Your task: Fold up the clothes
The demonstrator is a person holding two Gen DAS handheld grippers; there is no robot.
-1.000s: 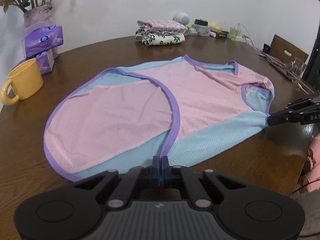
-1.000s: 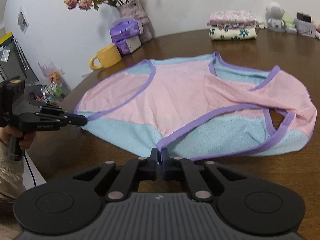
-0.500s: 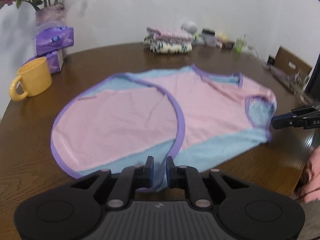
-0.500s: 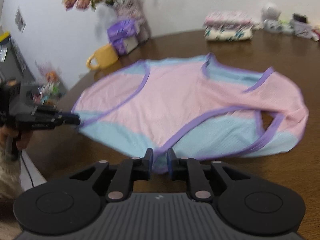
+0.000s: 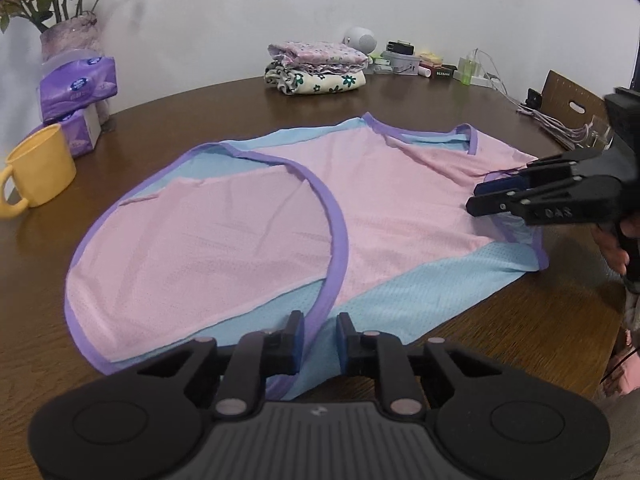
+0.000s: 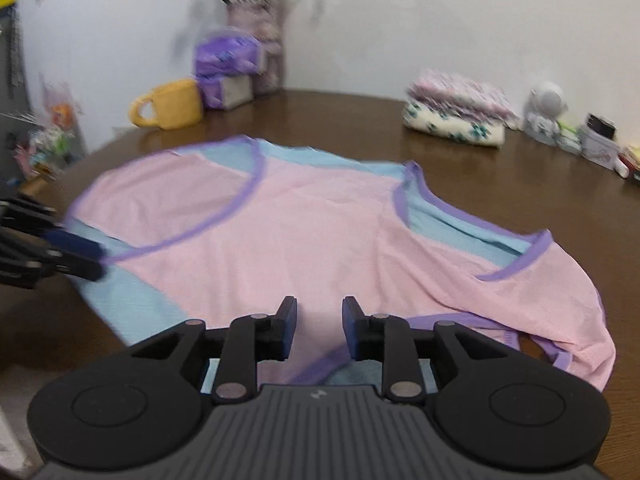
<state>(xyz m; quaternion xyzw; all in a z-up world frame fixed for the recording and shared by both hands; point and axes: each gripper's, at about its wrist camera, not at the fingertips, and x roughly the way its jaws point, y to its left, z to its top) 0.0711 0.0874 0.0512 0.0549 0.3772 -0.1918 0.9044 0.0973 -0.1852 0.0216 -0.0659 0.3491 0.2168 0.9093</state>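
The pink and blue garment lies spread on the brown table, one purple-edged flap turned over its left half, blue mesh showing along the near edge. I judge it light, limp and thin: mesh fabric that will sag from any single pinch and slide easily on the polished wood, nothing fragile about it. My left gripper sits at the near hem with its fingers parted to a narrow gap, the purple binding running between them, not clamped. My right gripper is likewise narrowly parted over the pink cloth near the armhole, holding nothing; that view is motion-blurred. Best holds, I reckon, are the bound purple edges and corners, where the cloth is doubled and less likely to slip out; two points taken together should keep a fold line straight. Containers: a yellow mug stands at far left, inside not visible, so contents unknown. A vase beyond it holds flowers, with tissue packs stacked in front. Folded clothes sit piled at the far side.
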